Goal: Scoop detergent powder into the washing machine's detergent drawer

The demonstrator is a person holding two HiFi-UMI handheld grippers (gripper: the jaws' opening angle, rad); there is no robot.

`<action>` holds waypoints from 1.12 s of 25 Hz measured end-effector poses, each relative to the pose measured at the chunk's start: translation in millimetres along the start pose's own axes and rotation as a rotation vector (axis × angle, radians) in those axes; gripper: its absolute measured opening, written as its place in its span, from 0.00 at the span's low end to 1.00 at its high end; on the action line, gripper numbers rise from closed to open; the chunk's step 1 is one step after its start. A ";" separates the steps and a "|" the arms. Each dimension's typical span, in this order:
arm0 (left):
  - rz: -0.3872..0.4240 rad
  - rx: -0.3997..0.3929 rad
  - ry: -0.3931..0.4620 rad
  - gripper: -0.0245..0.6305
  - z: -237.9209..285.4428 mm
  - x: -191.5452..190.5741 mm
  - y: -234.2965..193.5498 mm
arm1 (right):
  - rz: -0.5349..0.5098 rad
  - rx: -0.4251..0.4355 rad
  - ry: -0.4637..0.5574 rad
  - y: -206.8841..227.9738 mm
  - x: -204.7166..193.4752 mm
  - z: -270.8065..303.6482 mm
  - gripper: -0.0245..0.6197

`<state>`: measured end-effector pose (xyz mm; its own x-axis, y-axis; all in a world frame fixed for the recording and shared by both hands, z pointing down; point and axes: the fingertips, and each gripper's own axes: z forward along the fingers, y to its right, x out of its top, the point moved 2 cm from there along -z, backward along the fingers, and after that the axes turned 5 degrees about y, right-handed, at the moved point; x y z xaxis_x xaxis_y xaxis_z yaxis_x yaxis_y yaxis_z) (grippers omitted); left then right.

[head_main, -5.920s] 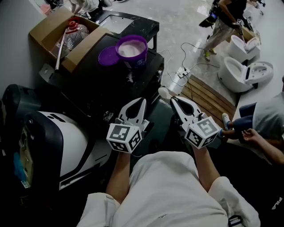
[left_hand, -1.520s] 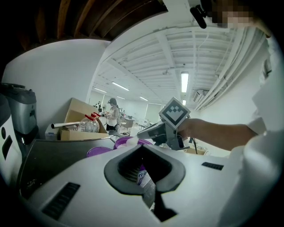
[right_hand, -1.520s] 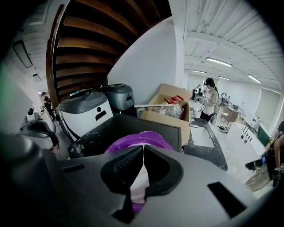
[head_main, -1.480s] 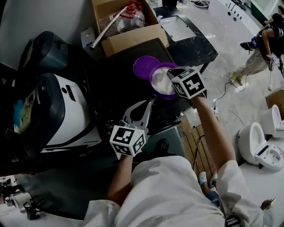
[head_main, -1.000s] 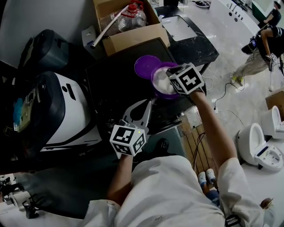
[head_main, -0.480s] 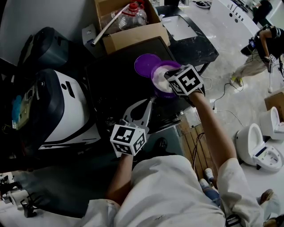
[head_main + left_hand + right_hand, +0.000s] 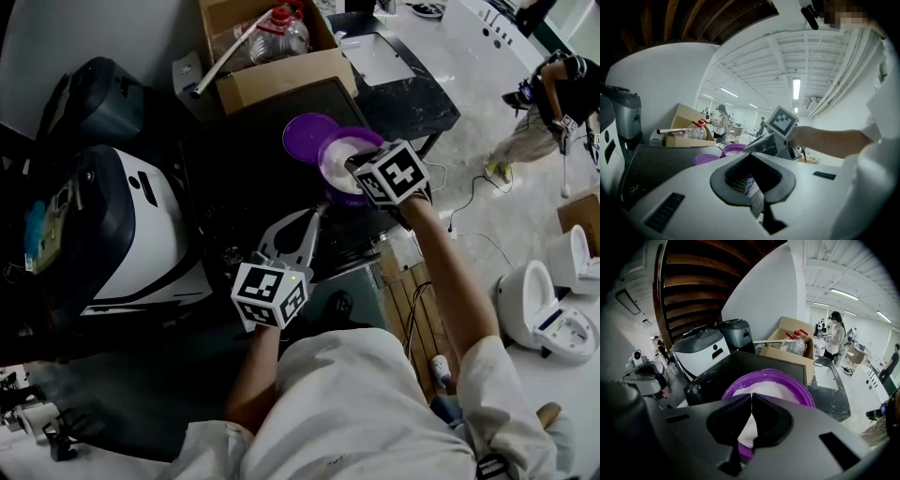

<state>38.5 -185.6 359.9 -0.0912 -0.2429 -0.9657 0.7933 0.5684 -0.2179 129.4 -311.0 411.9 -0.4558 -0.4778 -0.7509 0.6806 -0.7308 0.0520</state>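
Observation:
A purple tub (image 7: 339, 155) of white detergent powder (image 7: 761, 389) stands open on a black machine top (image 7: 244, 169), its purple lid (image 7: 307, 136) lying beside it. My right gripper (image 7: 361, 167) reaches over the tub's near rim, its marker cube hiding the jaws in the head view. In the right gripper view its jaws (image 7: 751, 395) are shut tip to tip just above the powder; I see nothing distinct between them. My left gripper (image 7: 314, 216) hovers shut and empty over the machine's front edge, pointing at the tub (image 7: 733, 150).
A cardboard box (image 7: 272, 56) with a plastic bottle (image 7: 281, 33) sits behind the tub. A white and black appliance (image 7: 122, 234) stands at the left. At the right, a black marble counter (image 7: 403, 84) and white toilets (image 7: 548, 314) on the floor; people walk further off.
Since the oldest frame my right gripper has reached from near my body out to the tub. Over the last second it has slid slightly toward the tub's near rim. The left gripper stays still.

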 end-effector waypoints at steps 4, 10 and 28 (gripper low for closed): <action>0.002 -0.005 0.001 0.07 0.2 -0.7 1.1 | 0.006 0.015 0.008 -5.5 -1.4 -2.8 0.05; 0.007 -0.011 0.000 0.07 -1.3 -0.6 3.5 | 0.027 0.034 0.025 -14.8 -6.2 -8.6 0.05; 0.016 -0.032 0.000 0.07 5.2 1.1 9.1 | 0.224 0.115 0.127 -23.1 -19.0 -26.7 0.05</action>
<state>48.8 -184.8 357.6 -0.0787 -0.2336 -0.9692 0.7750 0.5972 -0.2068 137.7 -272.0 407.4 -0.2207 -0.5744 -0.7883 0.6838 -0.6674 0.2949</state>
